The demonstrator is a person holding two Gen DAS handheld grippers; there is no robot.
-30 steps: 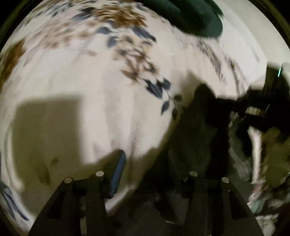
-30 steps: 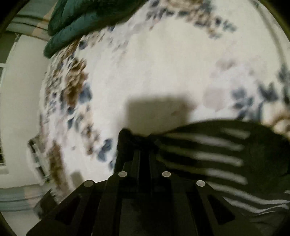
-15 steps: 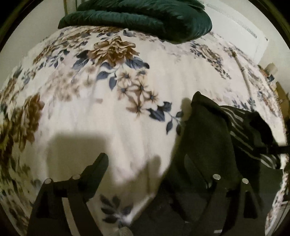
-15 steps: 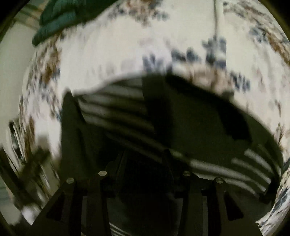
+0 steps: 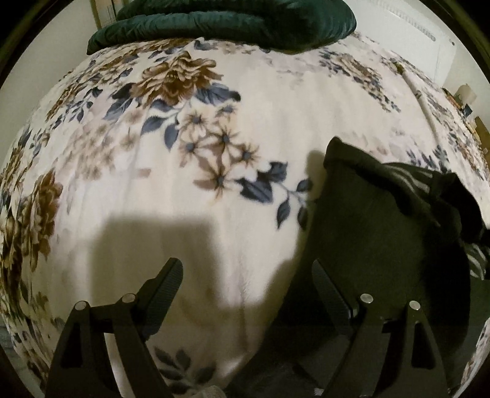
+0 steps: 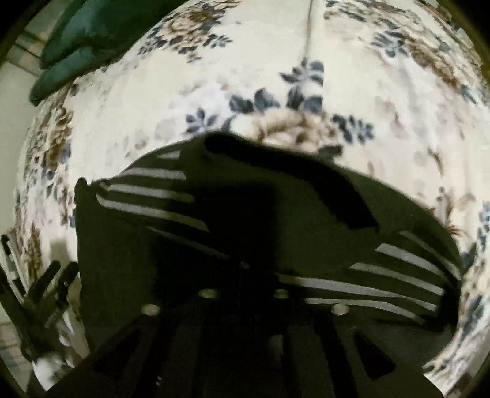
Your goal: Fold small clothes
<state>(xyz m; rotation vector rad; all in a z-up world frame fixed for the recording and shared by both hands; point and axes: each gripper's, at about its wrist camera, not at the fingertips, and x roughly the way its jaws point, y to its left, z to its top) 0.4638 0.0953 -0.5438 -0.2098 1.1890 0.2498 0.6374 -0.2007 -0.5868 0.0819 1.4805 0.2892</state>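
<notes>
A dark garment with white stripes (image 5: 367, 229) lies crumpled on the floral bedspread (image 5: 153, 153). My left gripper (image 5: 246, 275) is open wide at the garment's left edge. Bare bedspread shows between its fingers, and its right finger (image 5: 324, 284) hangs over the dark cloth. In the right wrist view the garment (image 6: 306, 196) fills the middle. My right gripper (image 6: 245, 269) points down into it with its jaws closing, drawn nearly together. Its tips are lost in the dark cloth. The left gripper (image 6: 58, 275) shows at the garment's left side.
A folded dark green quilt (image 5: 229, 21) lies at the far end of the bed, also seen in the right wrist view (image 6: 76, 46). A white wall panel (image 5: 413, 36) stands beyond the bed, with small clutter (image 5: 465, 101) at the right edge.
The left jaws spread from half shut to wide. The right gripper let go of the garment's edge, moved across over its middle, opened, then drew its fingers together again.
</notes>
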